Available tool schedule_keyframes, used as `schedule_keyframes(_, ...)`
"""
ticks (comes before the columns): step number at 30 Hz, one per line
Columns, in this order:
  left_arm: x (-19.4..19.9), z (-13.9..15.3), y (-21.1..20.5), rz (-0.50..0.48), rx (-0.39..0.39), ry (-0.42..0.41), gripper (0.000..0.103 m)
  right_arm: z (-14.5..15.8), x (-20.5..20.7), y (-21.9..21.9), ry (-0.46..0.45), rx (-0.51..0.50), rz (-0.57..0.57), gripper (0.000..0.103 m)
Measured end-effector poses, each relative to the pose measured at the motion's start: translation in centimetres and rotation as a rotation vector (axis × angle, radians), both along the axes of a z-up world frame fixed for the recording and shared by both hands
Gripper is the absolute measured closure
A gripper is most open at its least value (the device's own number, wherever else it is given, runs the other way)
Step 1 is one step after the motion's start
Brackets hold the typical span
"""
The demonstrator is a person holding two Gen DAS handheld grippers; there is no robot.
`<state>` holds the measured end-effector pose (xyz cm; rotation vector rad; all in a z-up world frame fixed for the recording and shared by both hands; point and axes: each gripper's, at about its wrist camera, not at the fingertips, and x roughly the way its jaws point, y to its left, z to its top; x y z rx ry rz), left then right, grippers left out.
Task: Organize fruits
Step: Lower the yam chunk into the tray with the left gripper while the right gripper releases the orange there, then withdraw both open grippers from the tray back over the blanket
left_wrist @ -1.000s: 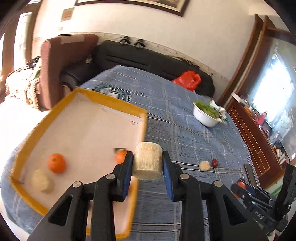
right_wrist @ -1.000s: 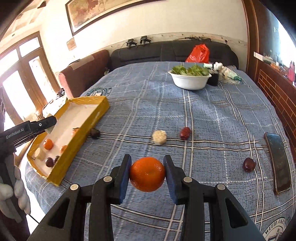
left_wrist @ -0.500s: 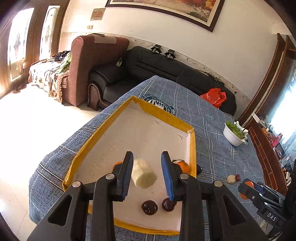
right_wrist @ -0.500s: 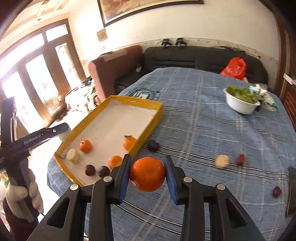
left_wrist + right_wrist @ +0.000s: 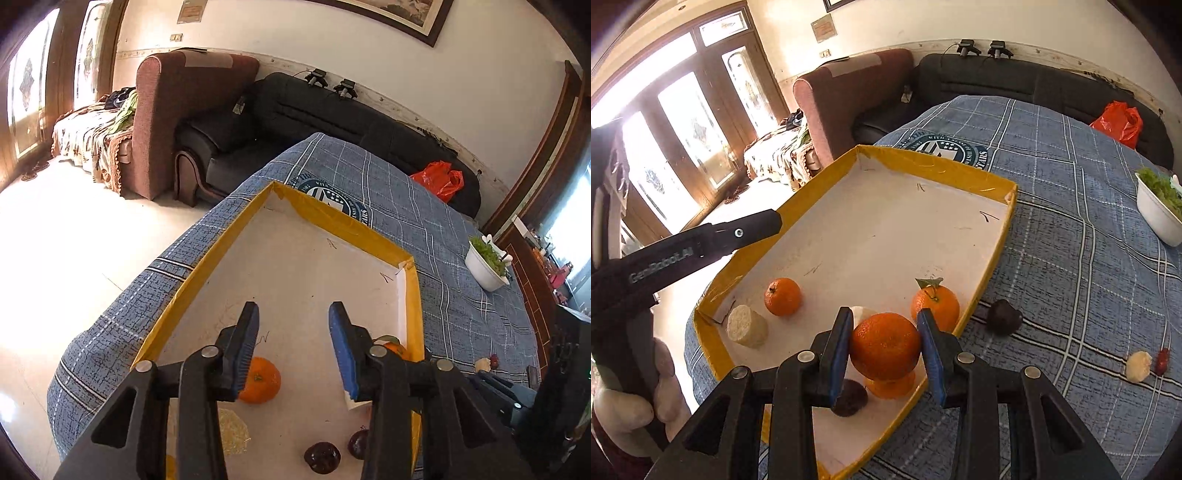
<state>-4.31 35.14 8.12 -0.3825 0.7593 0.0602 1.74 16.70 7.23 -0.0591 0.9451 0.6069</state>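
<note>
The left tool (image 5: 291, 345) now stands released with nothing between its blue pads; half a second ago it carried a pale cylinder piece (image 5: 747, 325), which now lies in the yellow tray (image 5: 991, 256) below and left of the right tool. The right tool (image 5: 884, 347) stays clenched on an orange (image 5: 885, 346) and has moved over the tray's near end. Beyond it lie two more oranges (image 5: 783, 297); a dark fruit (image 5: 1003, 316) rests on the counter (image 5: 1071, 258) just outside the tray, to its right.
</note>
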Motion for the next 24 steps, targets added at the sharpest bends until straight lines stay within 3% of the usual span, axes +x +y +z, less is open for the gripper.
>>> schedule_keyframes(2, -0.9, 0.3, 0.8, 0.024, -0.015, -0.014, 0.048, -0.7, 0.9, 0.7, 0.013, -0.007, 0.004, 0.062)
schedule_keyframes(6, -2.9, 1.2, 2.2, 0.064, -0.049, -0.052, 0.038, -1.3, 2.1, 1.6, 0.025, 0.006, -0.006, 0.061)
schedule_keyframes(10, -4.4, 1.5, 3.0, 0.094, -0.078, -0.07, 0.034, -0.4, 2.7, 1.4, 0.01, 0.061, -0.025, 0.037)
schedule_keyframes(15, -5.5, 1.4, 3.1, 0.111, -0.105, -0.077, 0.032, 1.0, 2.4, 0.2, -0.034, 0.081, -0.054, 0.034)
schedule_keyframes(24, -6.8, 1.3, 0.6, 0.066, -0.121, -0.07, 0.028, 0.8, -0.5, -1.9, -0.017, 0.081, -0.07, 0.033)
